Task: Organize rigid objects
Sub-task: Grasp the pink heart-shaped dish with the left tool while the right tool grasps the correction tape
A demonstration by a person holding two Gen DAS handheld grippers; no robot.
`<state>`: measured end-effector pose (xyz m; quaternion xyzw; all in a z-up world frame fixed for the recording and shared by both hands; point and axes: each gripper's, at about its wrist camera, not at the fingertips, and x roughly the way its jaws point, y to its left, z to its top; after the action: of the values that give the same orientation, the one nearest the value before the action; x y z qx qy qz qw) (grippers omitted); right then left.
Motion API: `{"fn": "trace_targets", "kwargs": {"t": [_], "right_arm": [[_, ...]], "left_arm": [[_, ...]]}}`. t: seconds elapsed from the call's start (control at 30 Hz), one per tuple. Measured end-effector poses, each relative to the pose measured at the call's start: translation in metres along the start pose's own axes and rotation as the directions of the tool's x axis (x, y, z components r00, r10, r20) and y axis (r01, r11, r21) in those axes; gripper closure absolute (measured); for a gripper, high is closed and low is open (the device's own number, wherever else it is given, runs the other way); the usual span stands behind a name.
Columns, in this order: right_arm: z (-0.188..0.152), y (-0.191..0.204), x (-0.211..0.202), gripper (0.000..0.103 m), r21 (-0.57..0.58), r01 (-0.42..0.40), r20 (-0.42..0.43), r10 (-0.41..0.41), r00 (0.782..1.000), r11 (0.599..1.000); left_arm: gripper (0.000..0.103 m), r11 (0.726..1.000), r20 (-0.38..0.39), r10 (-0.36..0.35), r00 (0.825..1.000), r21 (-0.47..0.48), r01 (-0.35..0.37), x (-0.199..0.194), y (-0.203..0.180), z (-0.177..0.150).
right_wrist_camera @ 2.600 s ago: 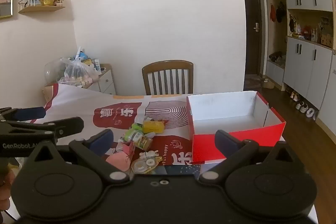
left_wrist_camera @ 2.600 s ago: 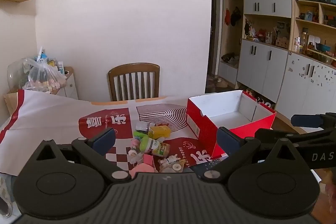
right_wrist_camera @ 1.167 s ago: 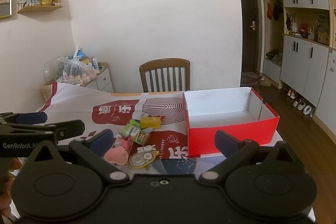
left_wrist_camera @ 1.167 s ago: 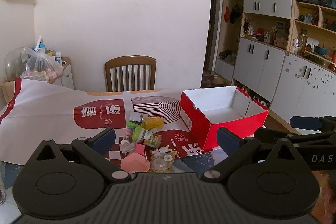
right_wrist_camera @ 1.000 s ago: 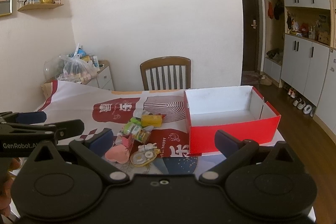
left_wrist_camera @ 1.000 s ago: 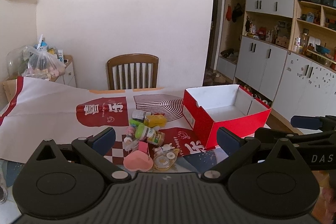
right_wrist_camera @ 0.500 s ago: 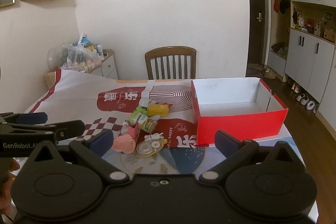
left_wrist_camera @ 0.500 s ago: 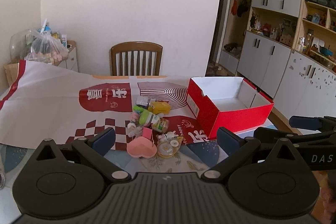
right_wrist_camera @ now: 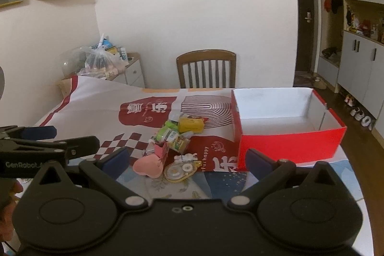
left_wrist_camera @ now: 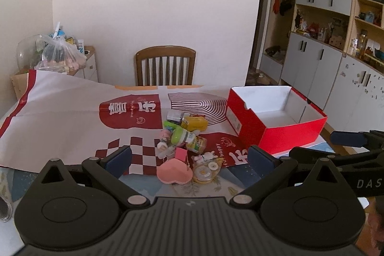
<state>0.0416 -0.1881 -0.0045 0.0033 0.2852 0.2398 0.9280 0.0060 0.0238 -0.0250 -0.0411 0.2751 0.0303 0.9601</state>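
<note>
- My left claw (left_wrist_camera: 189, 158) hangs above the near edge of the desk (left_wrist_camera: 148, 186), jaws wide apart, nothing between them.
- My right claw (right_wrist_camera: 187, 158) is held the same way: jaws spread, nothing gripped, near edge of the desk.
- The clutter sits in one tight pile at mid-desk, on the red-and-white printed cloth (left_wrist_camera: 60, 116).
- Nearest item: pink heart-shaped case (left_wrist_camera: 174, 173), lying flat, touching a yellow-rimmed correction tape dispenser (left_wrist_camera: 204, 170) on its right.
- Behind these: a small pink cube (left_wrist_camera: 181, 154) and a green-capped bottle (left_wrist_camera: 189, 138) on its side.
- Farther back: a yellow block (left_wrist_camera: 195, 124), with a small silver packet (left_wrist_camera: 175, 115) just to its left.
- A small white figurine (right_wrist_camera: 186, 157) lies just behind the tape dispenser.
- Red shoebox (left_wrist_camera: 288, 136), open top, white interior, stands right of the pile and apart from it; I see nothing inside.
- A wooden chair (left_wrist_camera: 165, 68) stands at the far side of the desk.
</note>
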Motion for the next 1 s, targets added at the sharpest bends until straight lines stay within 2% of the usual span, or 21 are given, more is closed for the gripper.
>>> {"fn": "trace_targets", "kwargs": {"t": [0.23,0.4,0.53,0.73,0.83,1.0], "right_arm": [[0.01,-0.001,0.029,0.0,-0.033,-0.028,-0.021,0.028,0.999,0.999],[0.01,-0.008,0.056,0.001,-0.043,-0.056,-0.055,0.054,0.997,0.997],[0.006,-0.013,0.084,0.002,-0.071,-0.091,-0.095,0.084,0.992,0.993],[-0.012,-0.016,0.133,0.003,-0.149,-0.139,-0.18,0.111,0.977,0.979],[-0.023,-0.018,0.154,0.007,-0.175,-0.16,-0.232,0.118,0.966,0.971],[-0.039,-0.018,0.181,0.007,-0.229,-0.195,-0.291,0.124,0.949,0.954]], "left_arm": [[0.0,0.998,-0.009,-0.015,1.0,-0.057,0.014,0.03,0.015,0.007],[0.0,0.998,-0.003,0.04,0.999,-0.055,-0.04,0.056,0.022,0.007],[0.0,0.997,-0.043,0.048,0.998,-0.052,-0.05,0.086,0.026,-0.002],[0.001,0.997,-0.091,0.071,0.993,-0.007,-0.072,0.132,0.026,-0.019],[0.001,0.997,-0.126,0.081,0.989,0.01,-0.081,0.153,0.026,-0.028],[0.001,0.996,-0.177,0.075,0.981,0.056,-0.066,0.181,0.022,-0.043]]}}
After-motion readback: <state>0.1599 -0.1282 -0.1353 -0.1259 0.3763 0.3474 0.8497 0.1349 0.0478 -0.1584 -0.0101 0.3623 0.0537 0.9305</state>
